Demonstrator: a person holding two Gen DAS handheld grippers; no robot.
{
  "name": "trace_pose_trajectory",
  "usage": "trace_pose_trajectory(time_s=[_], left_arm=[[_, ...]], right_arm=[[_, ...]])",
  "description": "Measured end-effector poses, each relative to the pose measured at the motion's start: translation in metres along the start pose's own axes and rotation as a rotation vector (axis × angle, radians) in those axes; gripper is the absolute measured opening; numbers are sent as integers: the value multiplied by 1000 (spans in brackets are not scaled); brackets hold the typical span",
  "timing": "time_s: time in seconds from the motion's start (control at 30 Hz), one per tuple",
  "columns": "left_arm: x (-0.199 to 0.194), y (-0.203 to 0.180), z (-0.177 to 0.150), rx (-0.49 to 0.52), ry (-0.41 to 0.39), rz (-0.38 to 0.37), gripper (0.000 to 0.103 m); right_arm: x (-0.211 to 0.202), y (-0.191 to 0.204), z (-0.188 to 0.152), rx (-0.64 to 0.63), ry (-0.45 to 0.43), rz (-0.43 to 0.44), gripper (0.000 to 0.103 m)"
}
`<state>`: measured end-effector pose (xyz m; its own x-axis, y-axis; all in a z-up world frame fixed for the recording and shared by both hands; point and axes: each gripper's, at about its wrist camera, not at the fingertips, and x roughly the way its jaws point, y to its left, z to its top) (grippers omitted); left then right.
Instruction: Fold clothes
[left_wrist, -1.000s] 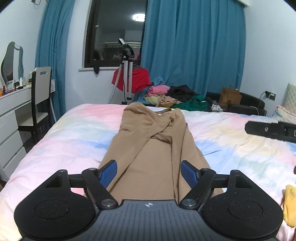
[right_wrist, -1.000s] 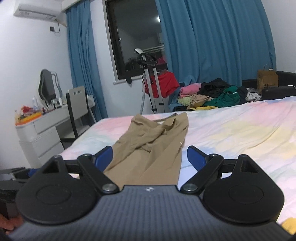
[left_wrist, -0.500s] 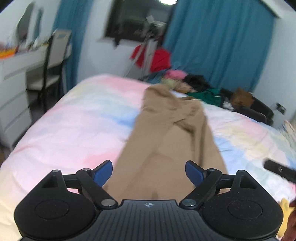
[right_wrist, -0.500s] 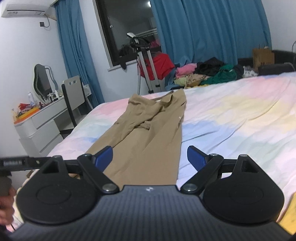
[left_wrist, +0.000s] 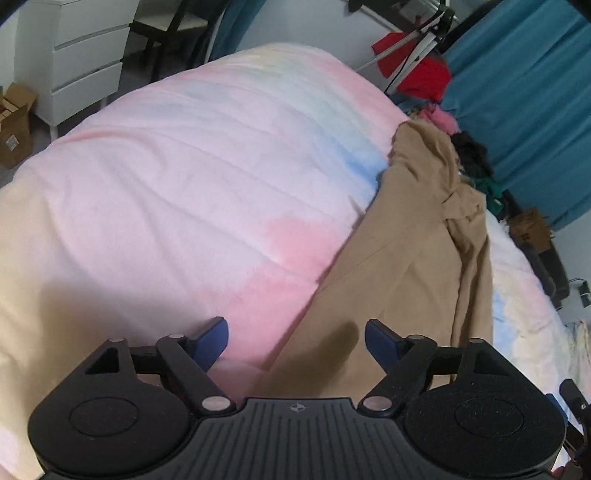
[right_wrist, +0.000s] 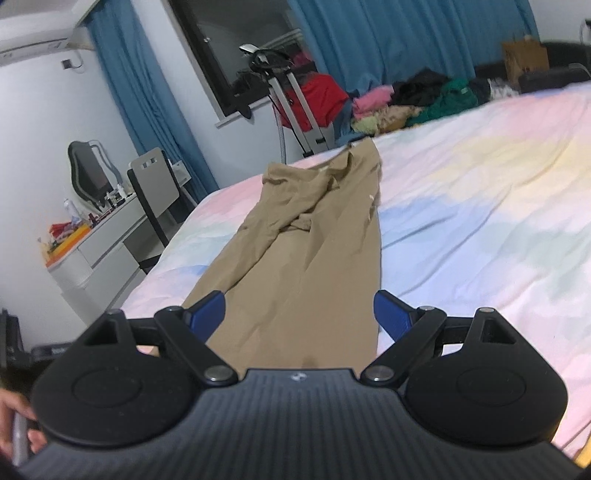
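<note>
Tan trousers (left_wrist: 413, 254) lie stretched lengthwise on a bed with a pastel pink, blue and yellow cover (left_wrist: 192, 177). My left gripper (left_wrist: 295, 341) tilts down over the trousers' near left edge; its jaws are closing, its blue pads (left_wrist: 212, 339) still wide apart and touching nothing. The same tan trousers (right_wrist: 306, 258) run away from my right gripper (right_wrist: 299, 314), which hovers open over their near end with nothing pinched. Waistband and crumpled upper part lie at the far end.
A white dresser (left_wrist: 81, 55) and a cardboard box (left_wrist: 14, 125) stand left of the bed. Behind the bed are blue curtains (right_wrist: 388, 33), a garment steamer stand (right_wrist: 291, 96), a pile of clothes (right_wrist: 417, 99) and a chair (right_wrist: 155, 188). A hand (right_wrist: 14, 417) shows at lower left.
The left gripper swung left and tipped downward with a roll, so the trousers now sit at its right. The right gripper sank slightly toward the trousers' near end.
</note>
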<state>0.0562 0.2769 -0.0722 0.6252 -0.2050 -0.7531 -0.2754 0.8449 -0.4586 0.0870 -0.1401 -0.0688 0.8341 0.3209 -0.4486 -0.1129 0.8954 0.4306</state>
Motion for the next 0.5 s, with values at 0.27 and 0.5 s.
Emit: trace_pose_trajectory(time_s=[0.27, 0.5], left_arm=[[-15, -41, -28, 222, -29, 106, 30], [-51, -90, -62, 506, -190, 116, 6]], right_arm=[[-1, 0, -3, 5, 15, -3, 89], [0, -6, -4, 35, 32, -21, 89]])
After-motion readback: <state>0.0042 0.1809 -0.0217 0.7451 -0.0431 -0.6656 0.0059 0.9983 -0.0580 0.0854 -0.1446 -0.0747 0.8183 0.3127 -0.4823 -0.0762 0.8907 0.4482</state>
